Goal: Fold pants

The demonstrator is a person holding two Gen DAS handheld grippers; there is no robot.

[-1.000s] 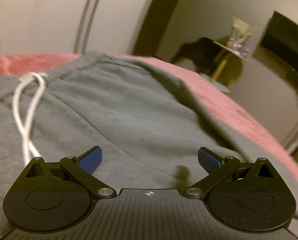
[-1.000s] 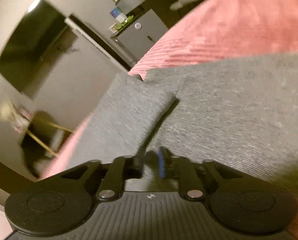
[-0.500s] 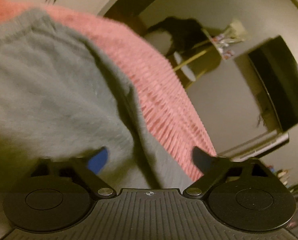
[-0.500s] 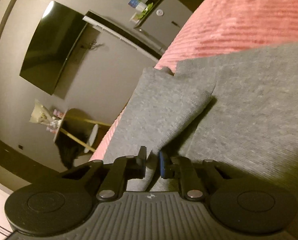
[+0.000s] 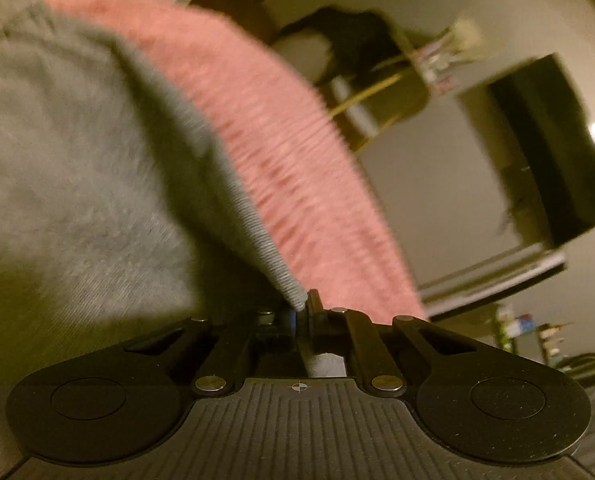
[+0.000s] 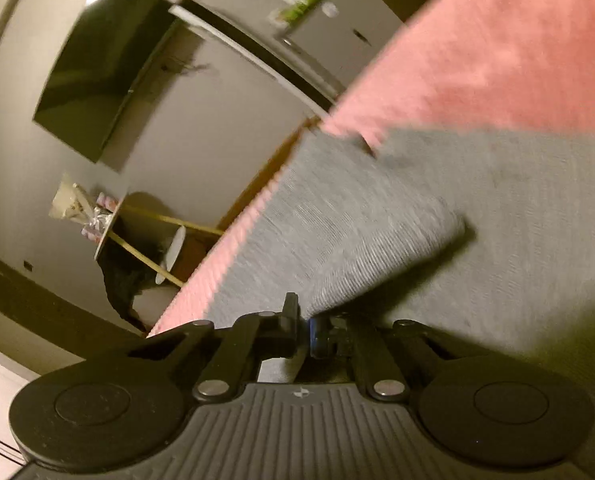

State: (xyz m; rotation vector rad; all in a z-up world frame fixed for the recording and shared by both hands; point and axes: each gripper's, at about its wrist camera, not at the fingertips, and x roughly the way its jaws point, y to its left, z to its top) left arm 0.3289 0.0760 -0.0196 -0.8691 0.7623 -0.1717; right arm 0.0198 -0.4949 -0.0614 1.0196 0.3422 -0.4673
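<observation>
Left wrist view: the left claw [image 5: 300, 312] has just been closing and now pinches the side edge of the grey sweatpants [image 5: 69, 168], with a ribbed strip of cloth running straight in between its tips. The pants lie spread over a pink ribbed blanket [image 5: 297, 152] on the bed, and the grip sits on the outer edge, probably so that this whole side can be lifted and carried across for a fold. A dark television [image 5: 553, 152] hangs on the wall beyond.

Right wrist view: the right claw [image 6: 303, 326] has likewise just been closing and is pressed onto a raised flap of the same grey fabric [image 6: 361, 232], which stands above the layer lying flat on the blanket [image 6: 497, 64]. Two holds on one edge would keep it taut and straight when moved.
</observation>
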